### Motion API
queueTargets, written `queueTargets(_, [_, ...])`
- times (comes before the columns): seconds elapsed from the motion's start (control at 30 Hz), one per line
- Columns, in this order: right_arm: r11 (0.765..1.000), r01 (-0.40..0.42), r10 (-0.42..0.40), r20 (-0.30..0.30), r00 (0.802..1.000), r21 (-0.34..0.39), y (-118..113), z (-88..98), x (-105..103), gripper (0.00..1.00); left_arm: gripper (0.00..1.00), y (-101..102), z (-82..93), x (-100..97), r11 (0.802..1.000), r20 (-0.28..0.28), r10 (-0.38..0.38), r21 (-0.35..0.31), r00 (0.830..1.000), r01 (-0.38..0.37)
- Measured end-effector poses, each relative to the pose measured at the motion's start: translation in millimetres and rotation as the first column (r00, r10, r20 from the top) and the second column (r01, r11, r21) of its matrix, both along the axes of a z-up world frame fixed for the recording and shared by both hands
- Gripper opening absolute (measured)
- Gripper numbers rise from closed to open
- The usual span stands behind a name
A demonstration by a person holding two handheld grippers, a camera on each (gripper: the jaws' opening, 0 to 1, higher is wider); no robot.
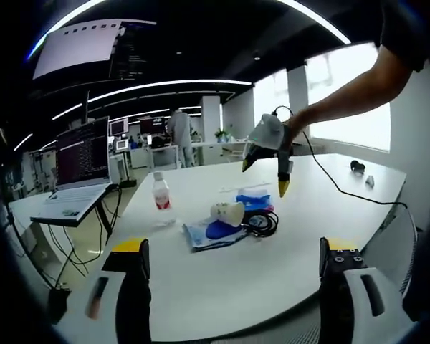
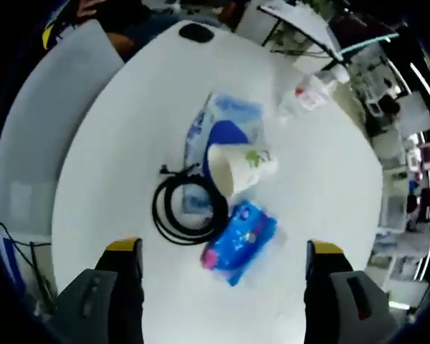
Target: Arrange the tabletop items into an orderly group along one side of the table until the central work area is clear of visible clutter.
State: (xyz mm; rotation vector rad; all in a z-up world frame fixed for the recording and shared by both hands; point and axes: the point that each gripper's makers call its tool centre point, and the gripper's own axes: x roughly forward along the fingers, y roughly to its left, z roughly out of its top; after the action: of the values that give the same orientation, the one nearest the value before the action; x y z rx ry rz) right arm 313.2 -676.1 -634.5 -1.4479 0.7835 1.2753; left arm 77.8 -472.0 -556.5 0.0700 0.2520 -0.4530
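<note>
In my left gripper view, the left gripper [image 1: 233,276] has its jaws spread wide at the bottom of the frame with nothing between them. At centre, on the white round table [image 1: 222,287], the clutter sits bunched together: a white paper cup [image 1: 228,212] lying on its side, a blue cloth pouch [image 1: 213,232], a coiled black cable [image 1: 261,222], and left of them an upright clear plastic bottle with a red label [image 1: 160,193]. The right gripper [image 1: 266,159] hovers above the pile at upper centre, parted and empty. In my right gripper view a blue and pink wipes packet [image 2: 238,241] lies just right of the cable, at lower centre.
</note>
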Motion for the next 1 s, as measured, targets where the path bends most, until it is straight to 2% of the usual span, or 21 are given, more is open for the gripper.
queueTargets(0.07, [0.998,-0.055,0.055,-0.007,0.998,-0.027,3.4,-1.7,0.5,0.88,0.99,1.1,0.3,0.1,1.000,0.000,0.007,-0.005,1.000,-0.007])
queueTargets(0.17, [0.996,-0.080,0.079,-0.017,0.997,-0.034,8.4,-4.3,3.0,0.91,0.99,3.1,0.7,1.4,1.000,0.003,0.018,-0.005,1.000,-0.018])
queueTargets(0.23, [0.992,-0.115,0.116,0.007,0.993,-0.058,11.0,-4.8,8.4,0.95,0.99,3.2,0.6,2.2,1.000,0.001,0.019,-0.007,1.000,-0.019])
queueTargets(0.37, [0.956,-0.248,0.253,0.010,0.967,-0.159,7.8,-6.9,12.6,0.96,0.99,2.6,-0.4,2.6,1.000,-0.001,0.018,-0.001,1.000,-0.018])
queueTargets(0.57, [0.908,-0.368,0.375,-0.004,0.927,-0.197,10.4,-8.6,17.3,0.98,0.99,0.2,0.5,3.2,1.000,0.001,0.014,-0.001,1.000,-0.014])
queueTargets(0.63, [0.877,-0.419,0.438,0.031,0.898,-0.234,12.3,-7.4,26.1,1.00,0.99,-1.1,0.5,3.7,1.000,0.000,0.012,-0.005,1.000,-0.012])
queueTargets(0.67, [0.849,-0.460,0.487,0.044,0.872,-0.260,14.3,-6.5,30.6,1.00,0.99,-2.0,-0.3,4.1,1.000,-0.003,0.010,-0.004,1.000,-0.010])
queueTargets(0.7, [0.835,-0.482,0.506,0.027,0.862,-0.267,14.5,-8.1,29.7,1.00,0.99,-2.8,-0.7,4.2,1.000,-0.005,0.007,-0.004,1.000,-0.007])
queueTargets(0.77, [0.828,-0.496,0.520,0.026,0.854,-0.261,17.1,-9.7,29.7,1.00,0.99,-4.5,-1.5,4.6,1.000,-0.008,0.003,-0.003,1.000,-0.003])
queueTargets(0.83, [0.807,-0.538,0.558,0.017,0.830,-0.245,24.1,-12.6,27.6,1.00,0.99,-5.8,-2.1,4.7,1.000,-0.011,-0.001,-0.002,1.000,0.001])
queueTargets(0.9, [0.772,-0.577,0.598,-0.002,0.802,-0.267,25.4,-16.1,26.8,1.00,0.99,-7.0,-2.6,5.1,1.000,-0.013,-0.005,-0.002,1.000,0.005])
queueTargets(0.97, [0.726,-0.621,0.648,-0.007,0.762,-0.295,28.2,-16.8,28.5,1.00,0.99,-8.9,-3.6,5.6,1.000,-0.015,-0.012,-0.001,1.000,0.012])
queueTargets(1.0, [0.701,-0.653,0.676,-0.024,0.737,-0.286,31.5,-18.6,24.5,1.00,0.99,-9.8,-4.5,5.6,1.000,-0.018,-0.015,0.002,1.000,0.015])
